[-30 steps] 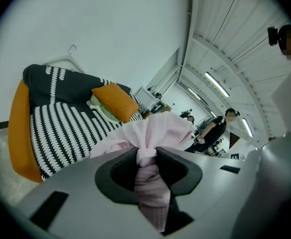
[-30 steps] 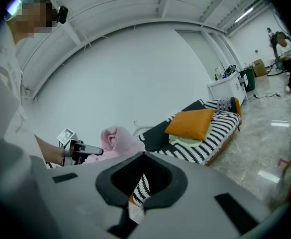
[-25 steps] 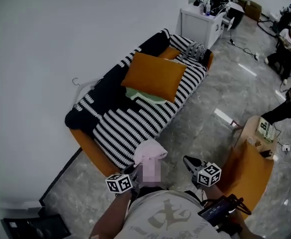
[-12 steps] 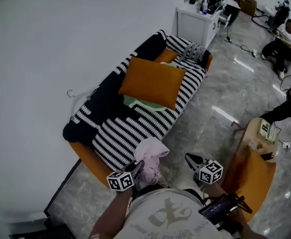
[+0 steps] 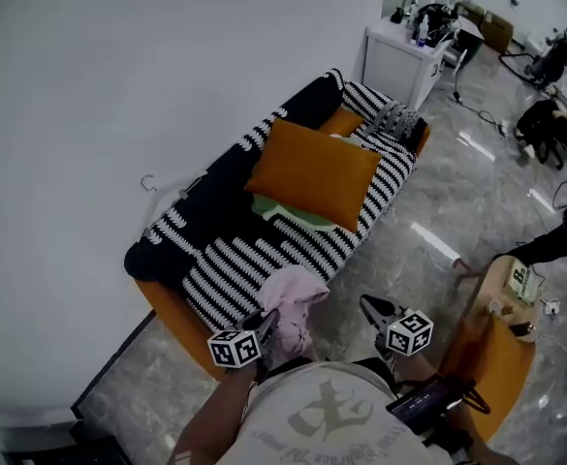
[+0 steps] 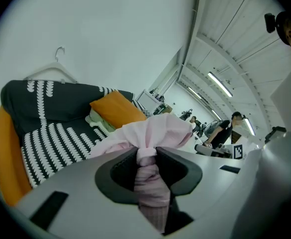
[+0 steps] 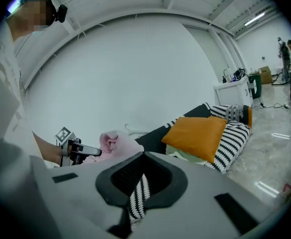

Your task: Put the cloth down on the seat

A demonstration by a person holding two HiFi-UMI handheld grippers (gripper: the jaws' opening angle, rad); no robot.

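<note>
Left gripper view shows the left gripper (image 6: 146, 156) with its two jaws pressed on a pink cloth (image 6: 157, 131). The cloth is pinched into a narrow neck between the pads; one bunch of it puffs out in front of the tips and another part hangs down behind them. Right gripper view shows the right gripper (image 7: 144, 156) with its tips brought together and nothing between them. Through the slit behind the tips only a piece of the striped cover (image 7: 138, 198) can be seen.

From the head view, both grippers are held in front of the person, the left one just beside the near front edge of the sofa seat (image 5: 264, 250) and the right one over the grey marble floor (image 5: 428, 211). The cloth is in the air at this front edge, carried by the left gripper, and it does not lie on the seat. If its lowest fold touches the cover, I cannot tell.

Further on the seat lies an orange cushion (image 5: 314, 170) with a pale green fabric (image 5: 288, 209) under it. A wire hanger (image 5: 152, 184) is against the white wall behind the backrest. Past the far end of the sofa stands a white cabinet (image 5: 399, 61), and to the right of the person there is a small wooden table (image 5: 496, 332)
</note>
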